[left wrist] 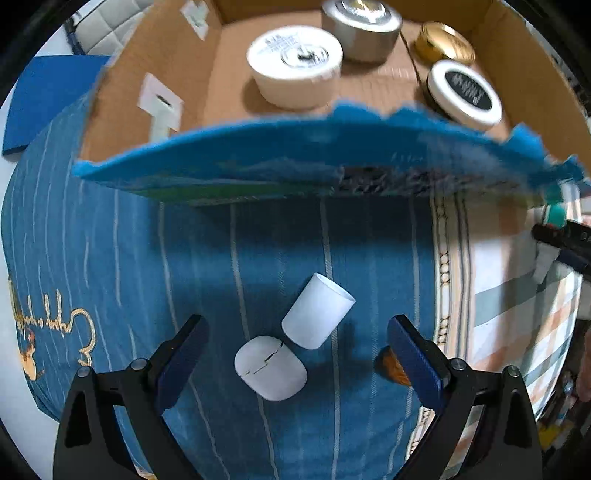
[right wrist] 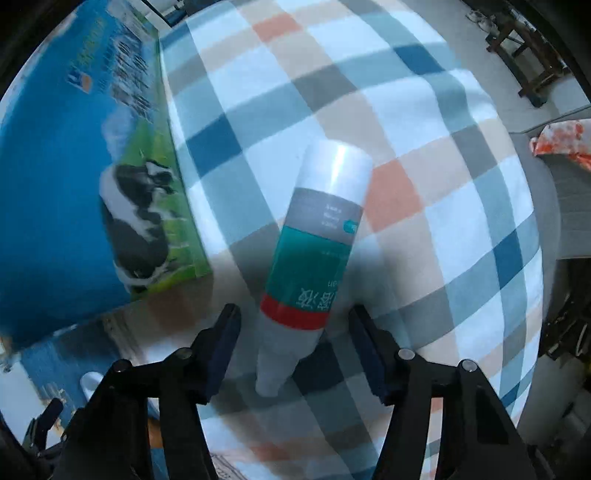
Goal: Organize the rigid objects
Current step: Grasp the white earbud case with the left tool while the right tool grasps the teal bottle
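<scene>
In the left wrist view my left gripper (left wrist: 297, 328) is open above a blue striped cloth. A white cylinder (left wrist: 317, 312) and a white rounded case (left wrist: 271, 367) lie between its fingers. Beyond them stands an open cardboard box (left wrist: 177, 66) with a blue printed front; it holds a white jar (left wrist: 295, 66), a silver tin (left wrist: 360, 29), a gold lid (left wrist: 445, 42) and a black-topped jar (left wrist: 463, 94). In the right wrist view my right gripper (right wrist: 293, 317) is open around a lying bottle (right wrist: 314, 254) with a green, grey and red label.
A small orange object (left wrist: 391, 363) lies by the left gripper's right finger. The box's blue side with a cow picture (right wrist: 92, 177) stands left of the bottle. The plaid blanket (right wrist: 406, 129) spreads to the right. Furniture (right wrist: 532, 55) stands beyond the bed edge.
</scene>
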A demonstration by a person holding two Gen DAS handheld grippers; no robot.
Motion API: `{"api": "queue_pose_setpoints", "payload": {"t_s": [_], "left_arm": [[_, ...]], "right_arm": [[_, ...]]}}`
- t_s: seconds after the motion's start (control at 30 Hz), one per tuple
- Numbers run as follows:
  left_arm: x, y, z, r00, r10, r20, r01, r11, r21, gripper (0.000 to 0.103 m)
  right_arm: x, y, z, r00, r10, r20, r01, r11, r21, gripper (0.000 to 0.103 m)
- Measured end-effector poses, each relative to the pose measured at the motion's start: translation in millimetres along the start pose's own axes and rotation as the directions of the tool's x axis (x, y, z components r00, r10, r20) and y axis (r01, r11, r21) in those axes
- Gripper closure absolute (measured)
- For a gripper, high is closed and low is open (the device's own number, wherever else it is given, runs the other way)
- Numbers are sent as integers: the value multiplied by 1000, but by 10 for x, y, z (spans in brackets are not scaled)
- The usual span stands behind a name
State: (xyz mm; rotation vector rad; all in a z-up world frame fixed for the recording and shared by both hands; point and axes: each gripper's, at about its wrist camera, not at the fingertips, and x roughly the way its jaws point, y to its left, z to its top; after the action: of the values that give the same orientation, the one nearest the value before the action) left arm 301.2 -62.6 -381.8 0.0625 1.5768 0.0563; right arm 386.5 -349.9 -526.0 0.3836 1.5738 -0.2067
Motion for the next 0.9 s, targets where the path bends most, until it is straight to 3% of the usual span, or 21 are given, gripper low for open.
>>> {"api": "queue_pose_setpoints", "payload": {"t_s": [0.03,0.07,0.13,0.2,0.27,0.47,0.67,0.77,0.9], "left_arm": [[46,-15,4,1000,2,-8,-2,1000,9,10],[99,-32,12,1000,7,-18,-7,1000,19,17],[200,-67,38,999,-21,-32,22,999,37,45],[312,-100,67,997,-26,-67,29,998,48,59],[409,-114,88,995,-39,-93,44,998,45,65],[467,-84,29,992,-74,-100,74,997,-4,71],[523,53,-214,963,-196,-184,172,976,-135,72],[607,100,-306,955,-215,-204,183,969,-164,71],[652,141,-385,945,-261,-199,222,955,-197,54]], "right_arm": [[-12,19,-11,1000,-18,7,18,1000,-11,64],[-13,22,-35,998,-59,0,59,998,-20,65],[-8,14,-96,998,-63,-25,62,997,-50,66],[9,-6,-202,996,-69,-61,64,994,-88,67],[21,-27,-337,993,-70,-91,59,991,-124,67],[77,-115,-852,980,-96,-173,55,973,-226,67],[44,-209,-1062,976,-124,-179,77,966,-247,65],[-26,-317,-1004,981,-102,-166,69,978,-196,48],[-83,-318,-852,985,-84,-154,57,983,-176,44]]}}
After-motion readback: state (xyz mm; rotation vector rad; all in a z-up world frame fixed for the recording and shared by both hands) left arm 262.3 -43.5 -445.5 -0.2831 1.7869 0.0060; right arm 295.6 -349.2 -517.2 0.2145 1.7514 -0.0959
